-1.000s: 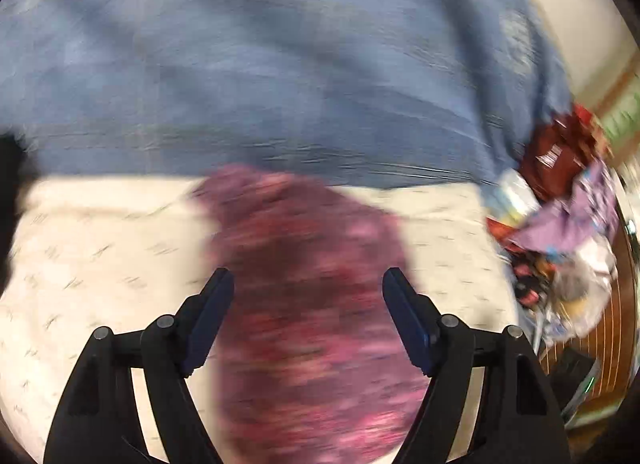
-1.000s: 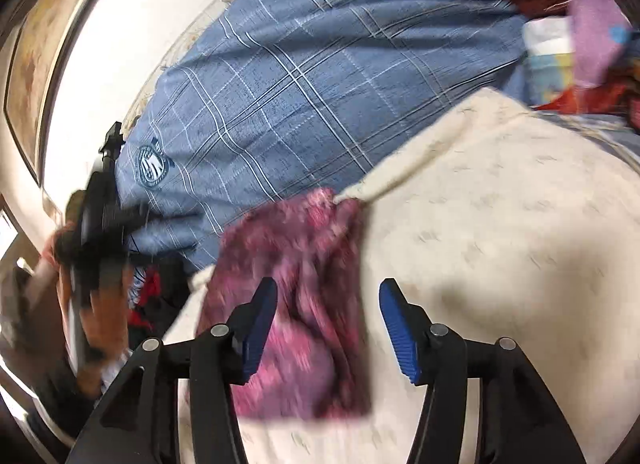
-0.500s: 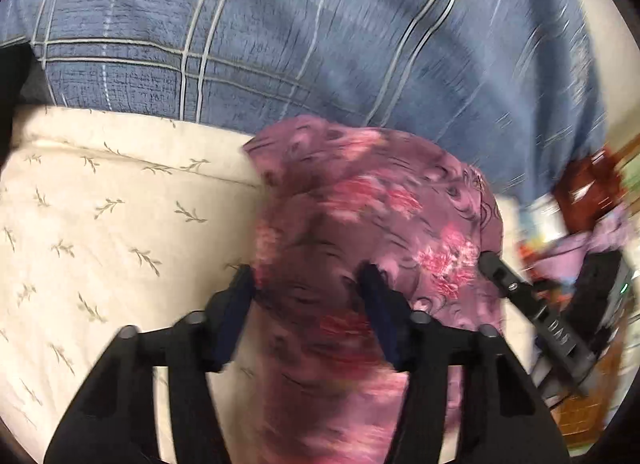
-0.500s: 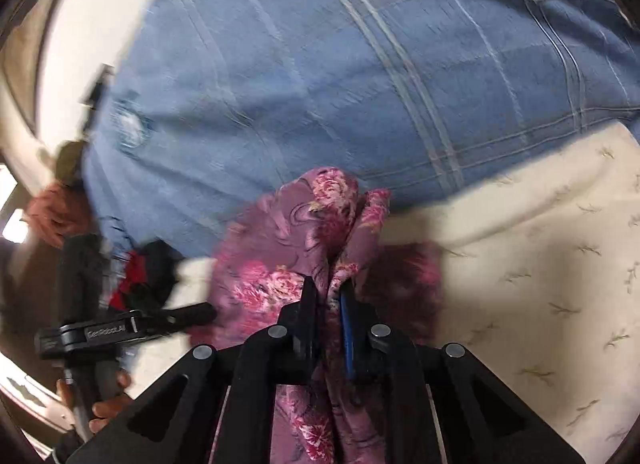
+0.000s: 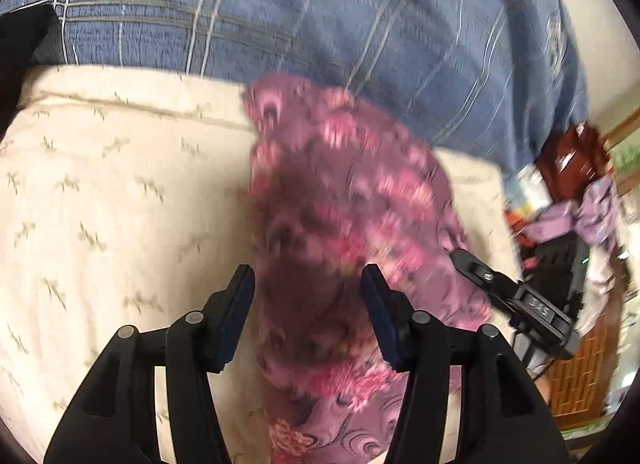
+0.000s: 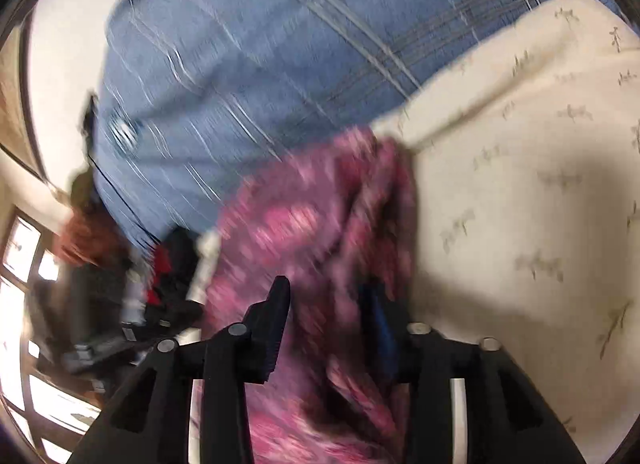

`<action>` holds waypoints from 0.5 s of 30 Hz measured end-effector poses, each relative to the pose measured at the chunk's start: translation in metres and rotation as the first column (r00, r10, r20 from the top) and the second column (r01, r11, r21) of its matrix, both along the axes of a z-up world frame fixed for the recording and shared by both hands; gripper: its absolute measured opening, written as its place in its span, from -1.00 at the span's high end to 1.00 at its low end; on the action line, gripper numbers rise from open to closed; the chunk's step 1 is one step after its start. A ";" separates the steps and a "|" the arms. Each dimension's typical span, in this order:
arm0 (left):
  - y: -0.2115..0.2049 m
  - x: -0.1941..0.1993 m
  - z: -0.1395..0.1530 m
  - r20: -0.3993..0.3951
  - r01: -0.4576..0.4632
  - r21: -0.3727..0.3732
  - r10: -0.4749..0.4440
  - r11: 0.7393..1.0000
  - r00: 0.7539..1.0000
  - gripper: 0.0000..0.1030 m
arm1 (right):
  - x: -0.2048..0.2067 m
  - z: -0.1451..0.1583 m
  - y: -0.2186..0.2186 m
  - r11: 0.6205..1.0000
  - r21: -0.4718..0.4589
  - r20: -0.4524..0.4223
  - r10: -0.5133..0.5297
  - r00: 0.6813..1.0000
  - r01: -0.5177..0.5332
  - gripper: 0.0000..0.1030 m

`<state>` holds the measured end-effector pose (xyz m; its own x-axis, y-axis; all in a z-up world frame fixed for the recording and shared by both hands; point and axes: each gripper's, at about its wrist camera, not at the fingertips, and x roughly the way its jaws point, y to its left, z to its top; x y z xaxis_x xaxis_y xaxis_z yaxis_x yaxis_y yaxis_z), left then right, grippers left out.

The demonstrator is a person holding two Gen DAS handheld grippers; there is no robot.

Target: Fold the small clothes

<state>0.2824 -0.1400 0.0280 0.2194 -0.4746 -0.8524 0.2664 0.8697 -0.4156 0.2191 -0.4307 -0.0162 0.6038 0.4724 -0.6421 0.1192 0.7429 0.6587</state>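
The purple floral garment lies on the cream cushion, just below the blue plaid cover. Both the left tool and the right tool straddle the garment, jaws spread, probably positioned for a fresh grip.

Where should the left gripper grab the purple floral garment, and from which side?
Judging from the blurred frames: take the purple floral garment at its long left edge, where it lies over the cream quilt. That edge runs straight and is bare, right by the left finger of the left gripper, whose jaws stand open. Come in from the near end, along the cloth. The right gripper also looks open.
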 end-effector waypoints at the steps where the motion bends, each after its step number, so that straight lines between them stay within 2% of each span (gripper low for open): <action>1: -0.006 -0.003 -0.003 -0.012 0.013 0.007 -0.012 1.000 1.000 -0.05 | -0.001 0.004 0.005 0.999 -0.032 0.015 0.018 1.000 -0.018 0.78; 2: -0.007 -0.008 -0.005 0.000 0.005 0.026 -0.005 1.000 1.000 -0.05 | -0.008 0.017 0.011 0.996 -0.094 0.071 0.017 0.997 -0.010 0.78; 4: -0.007 -0.013 -0.012 0.020 -0.005 0.048 0.004 0.999 1.000 -0.06 | -0.016 0.027 0.013 0.990 -0.139 0.134 0.001 0.991 0.018 0.79; 6: -0.010 -0.014 -0.028 -0.003 -0.004 0.053 0.004 0.999 1.000 -0.12 | -0.008 0.003 0.016 0.971 -0.238 0.045 0.008 0.999 0.002 0.80; 7: -0.009 -0.012 -0.030 -0.008 -0.016 0.038 0.016 0.999 1.000 -0.12 | -0.007 -0.006 0.014 0.971 -0.238 0.045 0.013 0.999 -0.002 0.83; 8: -0.007 -0.013 -0.027 -0.007 -0.025 0.030 0.025 0.999 1.000 -0.12 | -0.009 -0.006 0.009 0.978 -0.207 0.065 0.000 0.998 0.013 0.80; 10: 0.000 -0.020 -0.016 0.004 -0.025 0.046 0.025 0.999 1.000 -0.11 | -0.010 0.001 0.004 0.990 -0.142 0.052 -0.010 0.999 0.017 0.61; 13: 0.000 -0.041 0.003 0.078 -0.012 0.092 0.005 0.996 0.997 -0.11 | -0.031 0.011 0.000 0.998 -0.061 0.060 0.007 0.998 -0.003 0.47; 15: 0.004 -0.062 0.008 0.112 -0.004 0.092 -0.006 0.996 0.994 -0.12 | -0.056 0.008 -0.003 1.000 -0.022 0.072 0.009 0.997 -0.008 0.25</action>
